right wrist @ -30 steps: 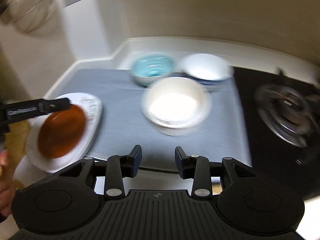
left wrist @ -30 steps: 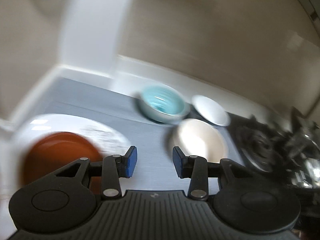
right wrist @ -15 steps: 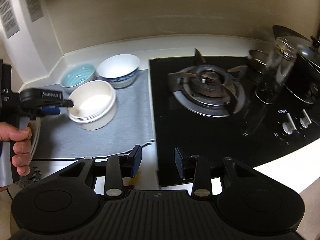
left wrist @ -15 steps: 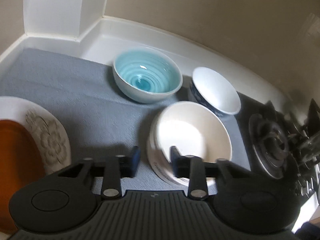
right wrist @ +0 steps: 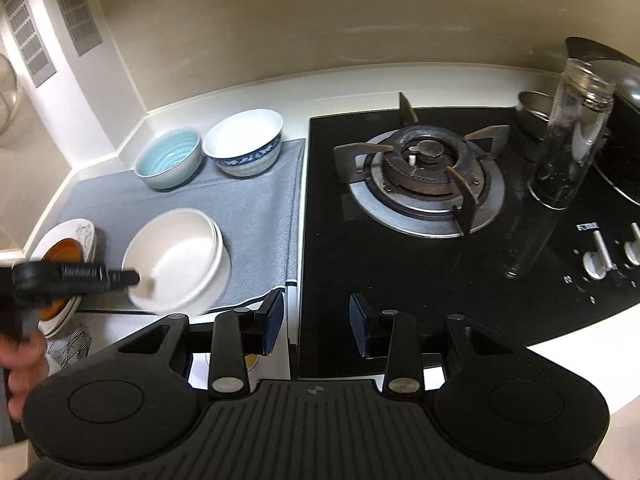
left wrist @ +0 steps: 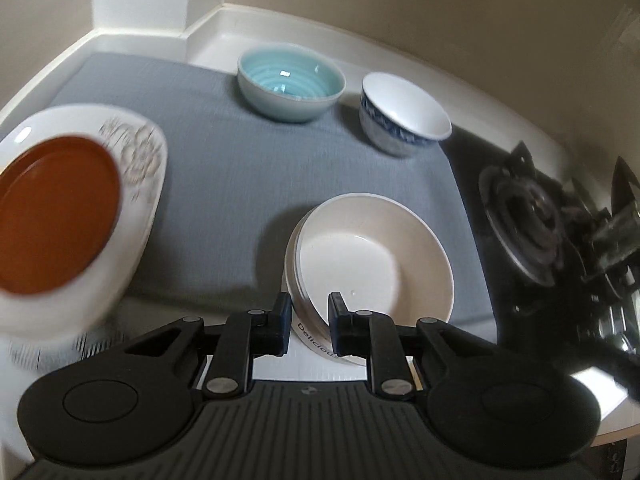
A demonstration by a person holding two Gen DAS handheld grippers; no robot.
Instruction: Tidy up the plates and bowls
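The left gripper point(left wrist: 306, 316) pinches the near rim of the stacked cream ceramic bowls point(left wrist: 372, 256); they look heavy, glossy and fragile. The right gripper point(right wrist: 316, 320) is open, with nothing between its jaws

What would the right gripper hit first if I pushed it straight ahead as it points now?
Most likely the black stovetop: the right gripper hangs open over its near edge, aimed toward the burner. Depth is unclear, but nothing stands in between. The bowls lie off to the left.
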